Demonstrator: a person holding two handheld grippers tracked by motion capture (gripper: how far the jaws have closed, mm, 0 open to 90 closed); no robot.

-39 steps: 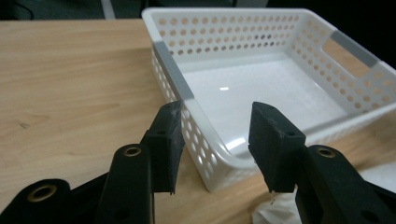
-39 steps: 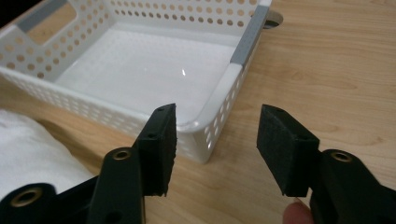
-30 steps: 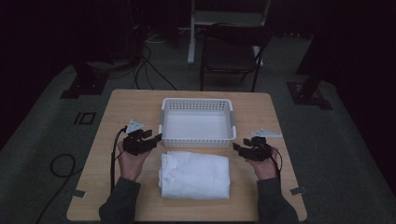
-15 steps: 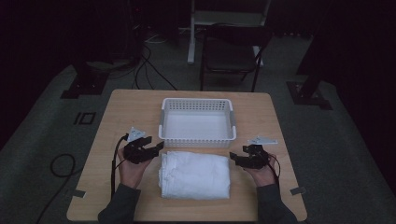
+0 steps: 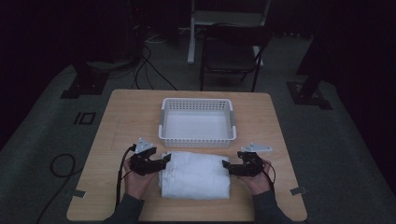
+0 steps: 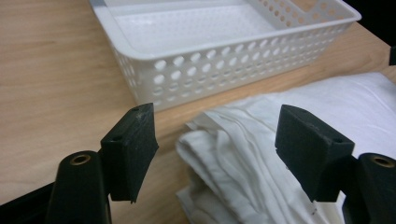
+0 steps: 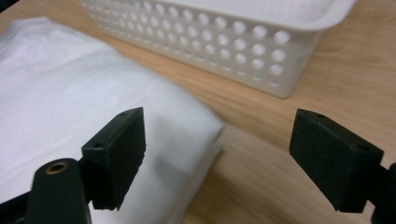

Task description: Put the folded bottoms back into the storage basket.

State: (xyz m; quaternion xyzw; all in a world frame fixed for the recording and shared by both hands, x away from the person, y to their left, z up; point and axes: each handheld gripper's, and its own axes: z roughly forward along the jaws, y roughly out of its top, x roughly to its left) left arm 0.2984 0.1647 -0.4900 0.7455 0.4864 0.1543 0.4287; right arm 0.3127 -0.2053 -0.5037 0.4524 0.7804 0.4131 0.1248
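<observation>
Pretty dim room, grey carpeted floor with black cables, a dark metal-framed chair behind the light wooden table.

High view down over the table; both gripper views close, low, sharing the folded cloth and basket.

The high view is dim, its surroundings nearly black; both gripper views are brighter, with soft-focus backgrounds.
</observation>
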